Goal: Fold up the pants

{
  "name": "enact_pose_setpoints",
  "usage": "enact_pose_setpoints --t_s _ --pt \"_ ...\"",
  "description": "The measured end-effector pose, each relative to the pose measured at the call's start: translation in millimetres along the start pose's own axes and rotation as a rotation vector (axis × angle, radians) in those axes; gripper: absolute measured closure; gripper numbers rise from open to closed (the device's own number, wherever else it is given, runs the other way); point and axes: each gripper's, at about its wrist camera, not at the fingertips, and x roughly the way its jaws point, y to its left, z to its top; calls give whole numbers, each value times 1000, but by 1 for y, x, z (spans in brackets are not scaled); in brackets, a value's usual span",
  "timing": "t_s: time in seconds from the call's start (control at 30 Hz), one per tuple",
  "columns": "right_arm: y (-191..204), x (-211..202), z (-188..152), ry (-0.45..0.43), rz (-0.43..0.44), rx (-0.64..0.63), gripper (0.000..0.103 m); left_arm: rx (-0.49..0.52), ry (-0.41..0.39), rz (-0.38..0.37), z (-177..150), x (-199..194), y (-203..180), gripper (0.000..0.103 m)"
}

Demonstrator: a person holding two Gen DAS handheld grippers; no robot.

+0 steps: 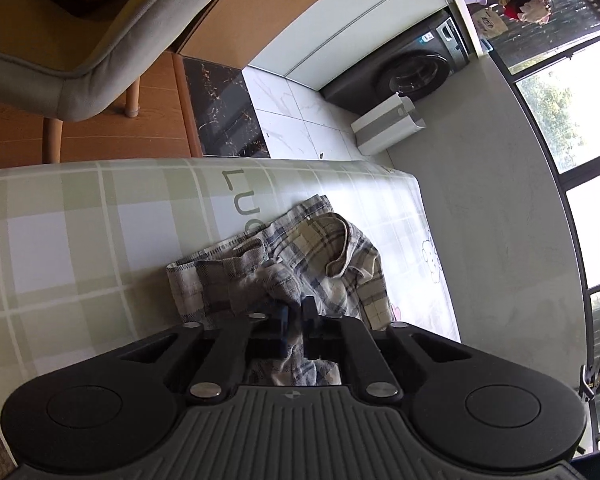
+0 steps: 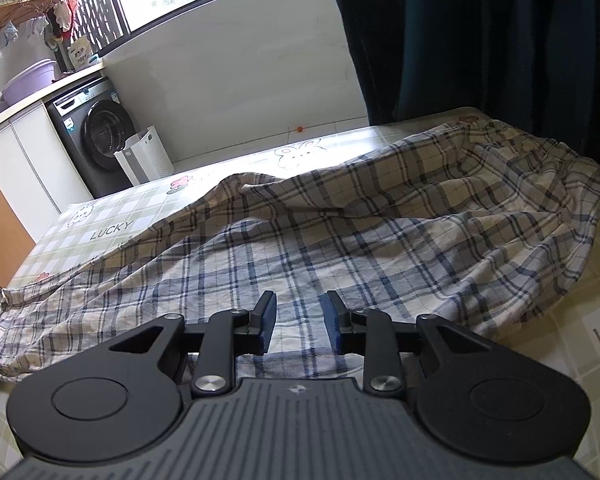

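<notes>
The plaid pants [image 1: 320, 248] lie bunched on the checked tablecloth [image 1: 80, 220] in the left wrist view. My left gripper [image 1: 296, 310] is shut on a fold of that cloth, which runs back between its blue pads toward the camera. In the right wrist view the same pants [image 2: 340, 220] spread wide across the table, rumpled toward the far right. My right gripper [image 2: 299, 312] hovers low over the near part of the fabric, open, with a clear gap between its fingers and only flat cloth beneath.
A grey padded chair [image 1: 100, 52] stands past the table's far edge. A washing machine [image 2: 96, 136] and a white bin [image 2: 144, 160] are on the floor beyond. A dark curtain [image 2: 460, 40] hangs behind the table's right end.
</notes>
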Motion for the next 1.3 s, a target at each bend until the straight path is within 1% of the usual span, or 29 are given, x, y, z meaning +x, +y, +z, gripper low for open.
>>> enact_pose_setpoints --t_s 0.13,0.27,0.43,0.5,0.57,0.63,0.7,0.73,0.77,0.8,0.83,0.9,0.97,1.0,1.1,1.2,1.23,1.3 --pt "-18 -12 0 -9 -34 25 74 59 -47 -11 0 -12 -7 99" --pt "-29 -22 -4 6 -60 -5 74 104 -93 -30 6 -26 -19 100" --pt "-26 -32 -19 45 -47 -39 74 172 -146 -36 7 -39 -33 100" --pt "-25 -34 -26 64 -32 -28 69 177 -148 -29 6 -41 -32 100" --pt "-23 -34 -33 88 -10 -4 61 177 -140 -18 5 -40 -29 100" --pt "-20 -30 -37 108 12 7 60 170 -130 -5 4 -37 -26 100" --pt "-19 -25 -37 110 17 25 60 163 -124 2 3 -37 -23 100" --pt "-21 -23 -36 106 26 42 63 162 -121 3 3 -40 -20 100" --pt "-22 -21 -33 103 26 61 79 161 -121 2 4 -40 -20 100" --pt "-24 -20 -31 100 21 73 94 160 -122 -1 4 -41 -20 100" --pt "-25 -21 -27 92 16 80 94 160 -124 -8 5 -42 -21 100" --pt "-28 -30 -19 48 19 89 95 166 -134 -22 7 -46 -24 100" --pt "-29 -42 -11 6 -1 73 95 185 -143 -36 8 -50 -27 100" --pt "-29 -45 -8 2 -8 67 95 194 -142 -36 7 -52 -26 100" --pt "-31 -45 -11 52 -21 66 95 216 -114 10 0 -48 -16 100" --pt "-32 -37 -24 108 -44 52 95 177 -81 66 -4 -37 5 100" --pt "-33 -36 -27 119 -48 53 95 161 -72 73 -5 -34 11 100" --pt "-34 -35 -31 131 -50 58 95 166 -67 81 -6 -31 15 100"
